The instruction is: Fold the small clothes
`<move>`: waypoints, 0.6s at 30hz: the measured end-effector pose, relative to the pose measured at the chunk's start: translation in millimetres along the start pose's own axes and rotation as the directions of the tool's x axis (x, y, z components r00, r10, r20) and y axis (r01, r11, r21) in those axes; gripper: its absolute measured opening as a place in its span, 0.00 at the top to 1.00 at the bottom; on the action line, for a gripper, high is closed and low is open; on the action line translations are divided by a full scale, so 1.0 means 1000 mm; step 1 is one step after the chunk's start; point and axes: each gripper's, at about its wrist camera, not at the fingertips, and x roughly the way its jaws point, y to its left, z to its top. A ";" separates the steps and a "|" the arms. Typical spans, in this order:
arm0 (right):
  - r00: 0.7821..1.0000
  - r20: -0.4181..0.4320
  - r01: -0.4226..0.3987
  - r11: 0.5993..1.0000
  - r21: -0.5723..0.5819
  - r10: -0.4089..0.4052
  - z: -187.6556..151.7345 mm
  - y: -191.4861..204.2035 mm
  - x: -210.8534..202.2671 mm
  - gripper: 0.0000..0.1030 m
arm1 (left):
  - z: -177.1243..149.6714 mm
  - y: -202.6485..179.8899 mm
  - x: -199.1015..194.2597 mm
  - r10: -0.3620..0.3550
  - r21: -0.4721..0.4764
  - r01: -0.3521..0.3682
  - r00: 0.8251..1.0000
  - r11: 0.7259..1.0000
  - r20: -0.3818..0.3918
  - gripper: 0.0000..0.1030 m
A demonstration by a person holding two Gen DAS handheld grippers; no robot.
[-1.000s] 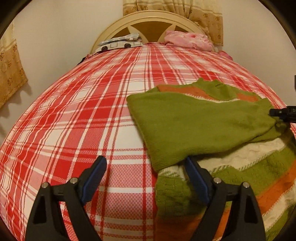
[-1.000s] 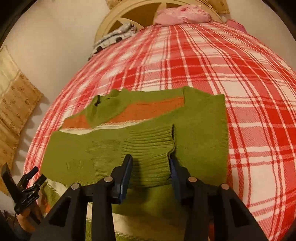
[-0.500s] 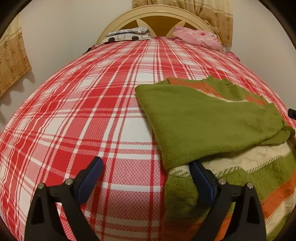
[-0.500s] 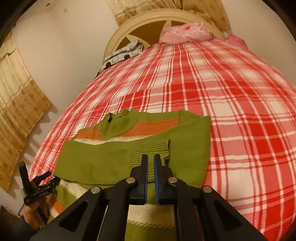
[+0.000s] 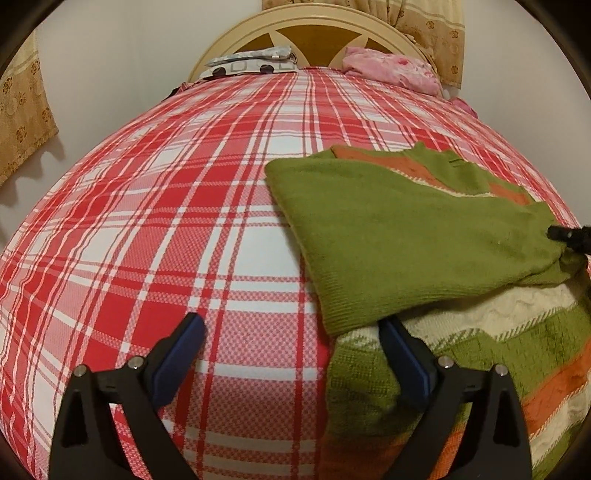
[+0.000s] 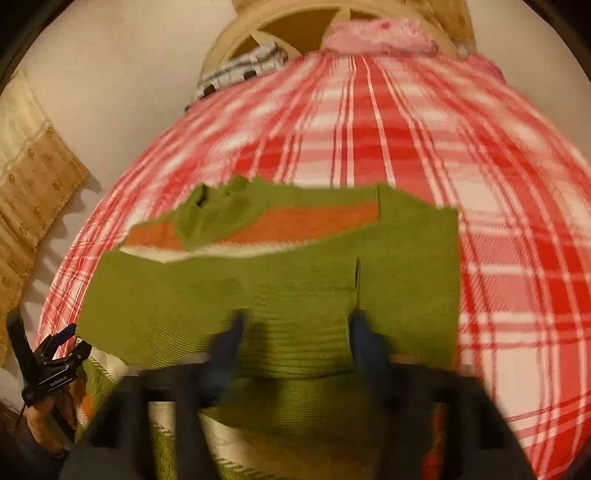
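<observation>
Green sweater [image 5: 406,236] lies on the plaid bedspread [image 5: 184,229] at four o'clock in the left view, both sleeves folded across its body. Left gripper [image 5: 291,354] stands wide, empty, its right finger at the hem edge. Right gripper [image 6: 295,332], blurred, is opening astride the ribbed cuff [image 6: 295,332]; the pads appear clear of it. To fold well, each gripper should take a hem corner and carry it evenly toward the collar [image 6: 218,206]. Pink cloth [image 5: 391,70] and patterned pillow [image 5: 251,62] at twelve o'clock obstruct nothing.

red plaid bedspread [image 5: 184,221], cream headboard [image 5: 317,26] — pink bedding [image 5: 391,72], patterned curtain [image 5: 22,122]
</observation>
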 end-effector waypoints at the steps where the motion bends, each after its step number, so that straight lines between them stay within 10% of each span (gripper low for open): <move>1: 1.000 0.000 0.017 1.000 -0.014 -0.017 -0.001 0.001 0.001 0.71 | 0.000 0.000 0.000 -0.001 -0.002 0.001 1.000 1.000 0.001 0.06; 2: 1.000 0.007 0.028 0.999 -0.021 -0.028 -0.001 0.001 0.000 0.94 | 0.000 0.001 0.000 -0.001 -0.005 0.001 1.000 1.000 0.002 0.05; 5: 0.996 0.086 0.005 1.000 -0.029 -0.003 -0.003 0.005 -0.022 0.95 | 0.000 0.003 -0.001 0.011 -0.025 -0.011 1.000 1.000 0.004 0.03; 11: 0.976 0.207 0.082 0.993 -0.083 -0.063 -0.011 0.010 -0.073 0.96 | -0.001 0.003 0.001 0.011 -0.029 -0.011 1.000 1.000 -0.001 0.03; 16: 0.987 0.144 0.080 0.997 -0.011 -0.077 -0.012 -0.025 -0.053 0.94 | -0.001 0.002 -0.002 0.007 -0.018 -0.007 1.000 1.000 0.005 0.02; 18: 0.987 0.089 0.136 0.990 -0.033 -0.133 -0.015 -0.022 -0.040 0.77 | -0.002 0.006 -0.011 -0.002 -0.038 0.003 1.000 0.999 0.029 0.02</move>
